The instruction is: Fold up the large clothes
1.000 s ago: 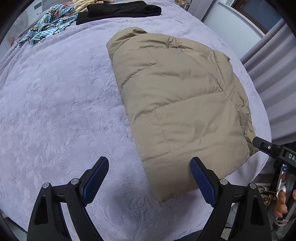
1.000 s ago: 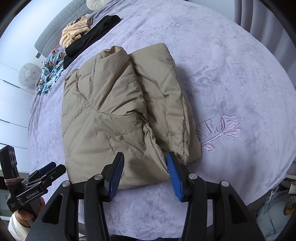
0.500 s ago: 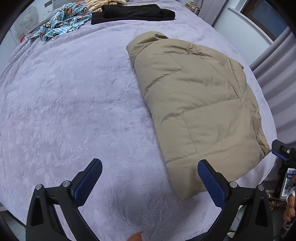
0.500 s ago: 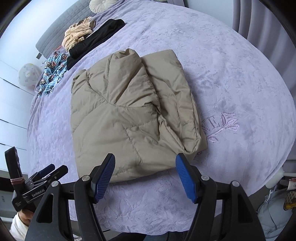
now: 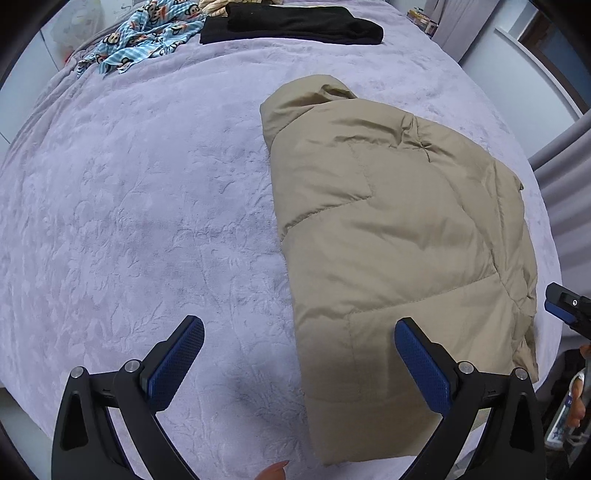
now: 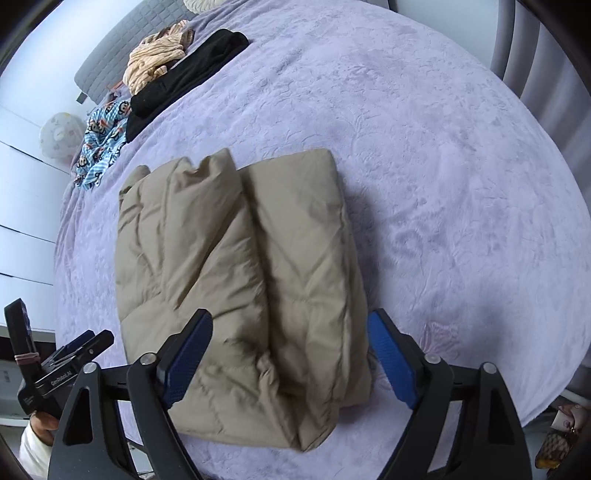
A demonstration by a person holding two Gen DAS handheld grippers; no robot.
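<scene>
A tan puffer jacket (image 5: 399,251) lies folded lengthwise on the lavender bedspread (image 5: 140,206). It also shows in the right wrist view (image 6: 240,280), with two padded layers side by side. My left gripper (image 5: 299,362) is open and empty, hovering over the jacket's near left edge. My right gripper (image 6: 290,358) is open and empty, its jaws spread wide above the jacket's near end. The left gripper shows at the lower left of the right wrist view (image 6: 77,347); the right gripper's tip shows at the right edge of the left wrist view (image 5: 565,306).
At the far end of the bed lie a black garment (image 5: 291,24), a blue cartoon-print garment (image 5: 144,37) and a beige striped garment (image 6: 159,55). Grey curtains (image 6: 535,66) hang beside the bed. The bed's edge lies just under both grippers.
Both grippers have opened wider, the right one most, and both now sit lower and closer over the jacket's near end. The jacket lies as before.
</scene>
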